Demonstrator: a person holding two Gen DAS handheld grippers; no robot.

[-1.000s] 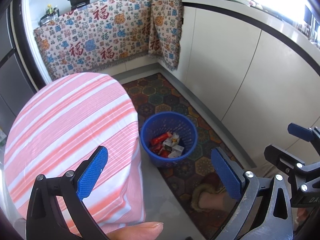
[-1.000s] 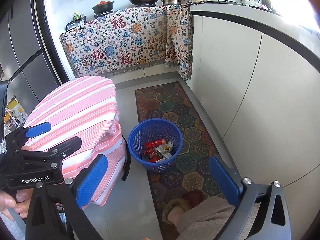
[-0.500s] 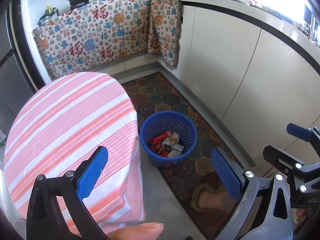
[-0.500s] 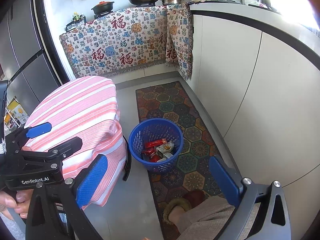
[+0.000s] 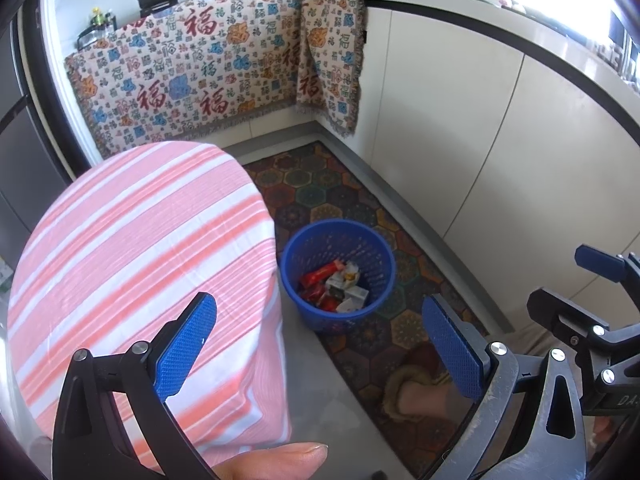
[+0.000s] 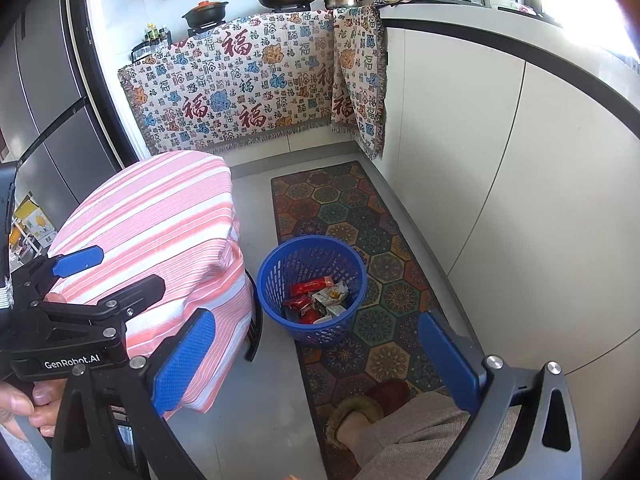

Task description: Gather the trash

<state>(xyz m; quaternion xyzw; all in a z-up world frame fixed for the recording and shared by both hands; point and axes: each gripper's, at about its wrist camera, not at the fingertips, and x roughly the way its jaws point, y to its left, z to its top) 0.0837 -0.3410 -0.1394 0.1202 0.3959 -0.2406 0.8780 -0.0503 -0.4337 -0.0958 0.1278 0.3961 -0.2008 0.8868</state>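
A blue plastic mesh basket (image 5: 338,276) (image 6: 310,290) stands on the patterned rug beside the round table. Inside it lie red wrappers and white crumpled packets (image 5: 334,288) (image 6: 318,298). My left gripper (image 5: 320,350) hangs well above the basket and the table edge, open, nothing between its blue pads. My right gripper (image 6: 316,360) is also open and empty, high above the floor on the near side of the basket. Each gripper shows in the other's view: the right one (image 5: 592,304) at the right edge, the left one (image 6: 80,284) at the left edge.
A round table with a pink-and-white striped cloth (image 5: 136,264) (image 6: 160,232) fills the left. White cabinets (image 5: 500,160) run along the right, a patterned cloth (image 6: 248,88) hangs at the back. A person's slippered foot (image 6: 360,408) rests on the hexagon rug (image 6: 340,208). A thumb (image 5: 276,458) shows at the bottom.
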